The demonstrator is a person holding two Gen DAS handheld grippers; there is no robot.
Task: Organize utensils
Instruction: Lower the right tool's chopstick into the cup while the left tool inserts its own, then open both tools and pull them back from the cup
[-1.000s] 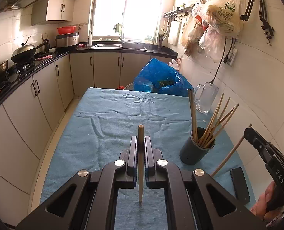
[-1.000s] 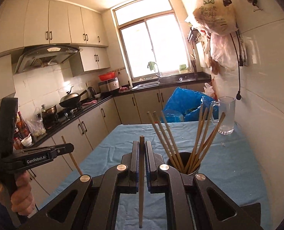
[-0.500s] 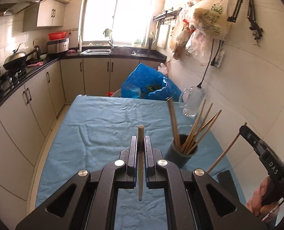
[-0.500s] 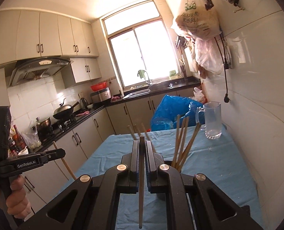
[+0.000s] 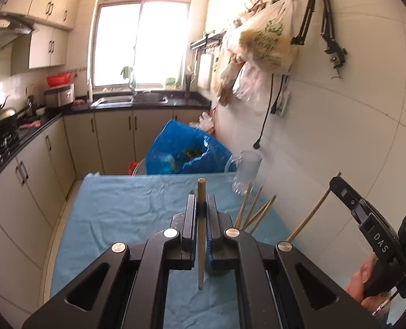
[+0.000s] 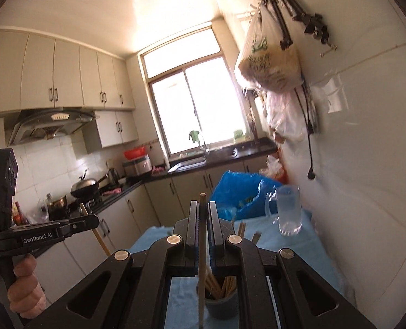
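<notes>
My left gripper [image 5: 201, 201] is shut on a wooden chopstick [image 5: 201, 235] held upright between the fingers. My right gripper [image 6: 202, 208] is shut on another wooden chopstick [image 6: 201, 260], whose lower end hangs just left of the dark holder cup [image 6: 220, 303] with several chopsticks in it. In the left wrist view the cup is mostly hidden behind my fingers; only its chopsticks [image 5: 253, 211] stick out. The right gripper [image 5: 367, 219] with its chopstick shows at the right there. The left gripper [image 6: 65, 226] shows at the left in the right wrist view.
A blue cloth covers the table [image 5: 126, 211]. A glass mug [image 6: 288, 209] stands at the far right by the wall, a blue plastic bag [image 5: 183, 150] behind the table. Cabinets and a stove counter run along the left. Bags hang on the right wall.
Both grippers have risen and tilted upward, each still holding its chopstick. The holder cup has dropped low in both views and now sits right under the right gripper.
</notes>
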